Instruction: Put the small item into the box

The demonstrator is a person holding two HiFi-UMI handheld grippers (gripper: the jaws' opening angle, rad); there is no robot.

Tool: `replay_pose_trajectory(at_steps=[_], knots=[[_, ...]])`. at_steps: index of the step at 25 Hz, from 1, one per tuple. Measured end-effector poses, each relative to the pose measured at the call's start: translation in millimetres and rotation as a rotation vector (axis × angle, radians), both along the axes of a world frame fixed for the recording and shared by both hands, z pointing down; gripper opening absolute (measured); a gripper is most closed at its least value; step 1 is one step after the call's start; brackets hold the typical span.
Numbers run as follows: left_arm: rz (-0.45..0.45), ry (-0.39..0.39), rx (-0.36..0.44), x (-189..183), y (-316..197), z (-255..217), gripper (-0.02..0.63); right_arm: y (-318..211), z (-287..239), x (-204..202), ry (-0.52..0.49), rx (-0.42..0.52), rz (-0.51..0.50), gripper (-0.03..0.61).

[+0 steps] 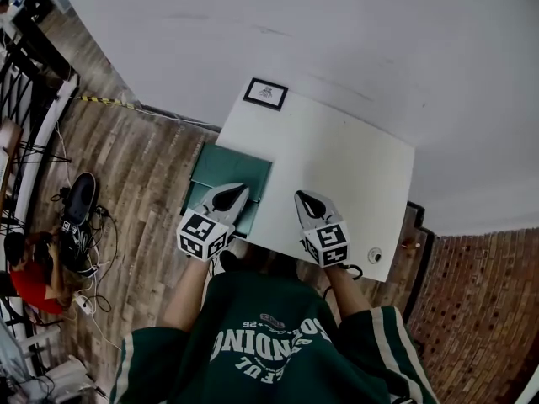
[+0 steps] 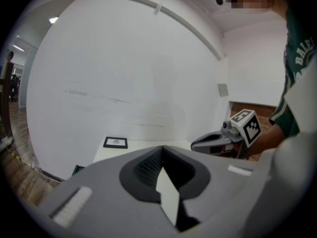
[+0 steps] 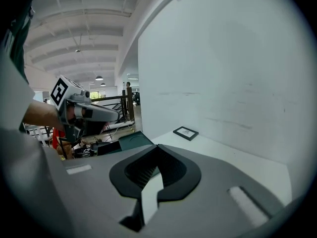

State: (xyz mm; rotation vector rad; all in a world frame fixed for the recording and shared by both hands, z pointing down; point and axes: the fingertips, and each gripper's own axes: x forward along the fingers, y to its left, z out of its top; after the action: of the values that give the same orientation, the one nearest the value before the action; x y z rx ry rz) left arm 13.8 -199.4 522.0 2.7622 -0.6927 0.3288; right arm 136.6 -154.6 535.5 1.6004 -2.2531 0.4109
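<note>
Where head view looks down, left gripper (image 1: 238,192) and right gripper (image 1: 303,198) are held at near edge of white table (image 1: 337,154). Green box (image 1: 226,168) is seen at table's left side, small round item (image 1: 375,255) by near right corner. Left gripper view: jaws pressed together, nothing pinched. Right gripper view: same.

One left gripper (image 1: 242,191), one right gripper (image 1: 301,196), one counter (image 1: 337,154), one green box (image 1: 226,168), one framed card (image 1: 265,93), one small item (image 1: 375,255).

Left gripper (image 1: 238,194) and right gripper (image 1: 305,200) are held forward side by side, tilted slightly downward; fingers (image 3: 99,192) closed on nothing.
</note>
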Motion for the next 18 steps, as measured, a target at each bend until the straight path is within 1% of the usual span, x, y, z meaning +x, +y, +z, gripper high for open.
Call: replay_pose_trajectory(at_steps=[8, 18], knots=[[-0.043, 0.001, 0.007, -16.7, -4.1, -3.4, 0.051, -11.4, -13.3, -19.5, -0.009, 0.043, -0.039, 0.002], [-0.061, 0.007, 0.004, -21.7, -9.0, -1.4, 0.051, -18.9, -11.5, -24.5, -0.012, 0.042, -0.049, 0.002]])
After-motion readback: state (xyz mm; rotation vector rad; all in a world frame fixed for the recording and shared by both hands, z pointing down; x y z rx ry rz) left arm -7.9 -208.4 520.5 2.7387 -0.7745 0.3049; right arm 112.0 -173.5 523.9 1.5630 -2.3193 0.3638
